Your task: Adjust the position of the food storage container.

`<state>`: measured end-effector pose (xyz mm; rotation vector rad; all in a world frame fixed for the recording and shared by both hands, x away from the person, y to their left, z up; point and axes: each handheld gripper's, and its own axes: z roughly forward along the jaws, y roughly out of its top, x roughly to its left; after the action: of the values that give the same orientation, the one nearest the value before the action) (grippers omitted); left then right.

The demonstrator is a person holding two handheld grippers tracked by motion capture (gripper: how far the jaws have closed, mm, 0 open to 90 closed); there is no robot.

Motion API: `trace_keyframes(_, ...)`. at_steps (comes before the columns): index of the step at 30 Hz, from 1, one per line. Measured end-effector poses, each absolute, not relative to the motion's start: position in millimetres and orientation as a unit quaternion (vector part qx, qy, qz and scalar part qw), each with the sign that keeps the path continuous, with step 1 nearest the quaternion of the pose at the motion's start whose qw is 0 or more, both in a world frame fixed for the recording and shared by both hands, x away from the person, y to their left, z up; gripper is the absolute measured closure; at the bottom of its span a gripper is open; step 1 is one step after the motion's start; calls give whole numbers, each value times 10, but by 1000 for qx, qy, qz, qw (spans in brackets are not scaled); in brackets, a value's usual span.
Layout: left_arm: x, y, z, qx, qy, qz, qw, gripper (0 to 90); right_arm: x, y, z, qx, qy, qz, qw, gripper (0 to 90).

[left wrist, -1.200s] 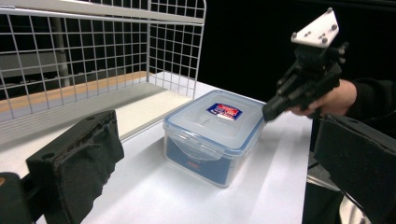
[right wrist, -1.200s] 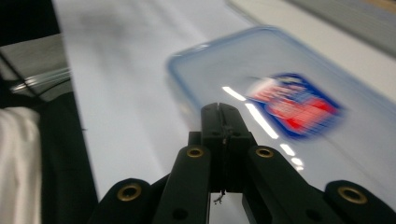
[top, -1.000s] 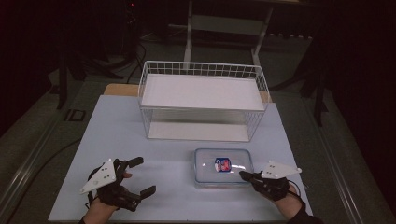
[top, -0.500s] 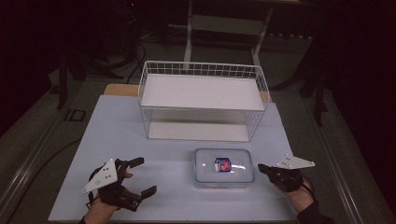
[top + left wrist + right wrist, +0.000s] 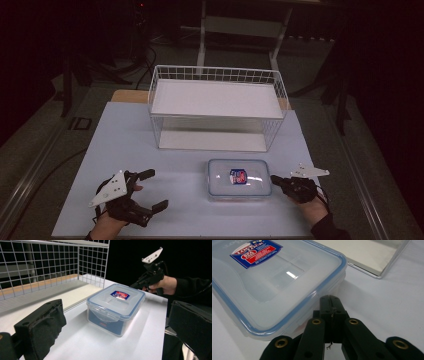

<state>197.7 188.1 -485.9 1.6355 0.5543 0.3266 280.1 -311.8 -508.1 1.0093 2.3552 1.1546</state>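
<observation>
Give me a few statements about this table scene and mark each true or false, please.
1. The plastic box has its lid on. True.
2. The box sits inside the wire basket. False: it stands on the table, in front of the basket.
3. The left tool is open. True.
4. The right tool is wide open. False: its jaws are pressed together.
5. The left tool grips the box. False: it is apart from it.

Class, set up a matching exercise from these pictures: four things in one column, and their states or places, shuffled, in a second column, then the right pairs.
1. left gripper
2. right gripper
3. plastic box
4. wire basket

A. lid on, between the grippers
B. jaws wide apart
C. at the table's far side
D. jaws closed, tips beside the box

Pairs: 1-B, 2-D, 3-A, 4-C
</observation>
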Motion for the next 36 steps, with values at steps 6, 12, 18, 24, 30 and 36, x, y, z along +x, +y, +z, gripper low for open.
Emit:
trace_keyframes(6,1976,1853,-4872,725,238,140,631,6,2827,-3016,-5068,345,829,410,161,900)
trace_keyframes(12,1980,1850,-4881,726,240,136,630,6,2864,-2835,-5068,329,836,412,153,900)
trace_keyframes(18,1987,1858,-4890,723,242,139,632,6,2877,-2703,-5066,321,841,411,148,900)
trace_keyframes(24,1997,1849,-4907,722,242,133,634,6,2876,-2601,-5071,313,843,416,135,900)
trace_keyframes(30,1990,1843,-4902,716,240,130,643,6,2864,-2521,-5071,305,846,417,131,900)
trace_keyframes(36,1993,1844,-4904,715,242,131,642,6,2877,-2478,-5081,302,846,420,128,900)
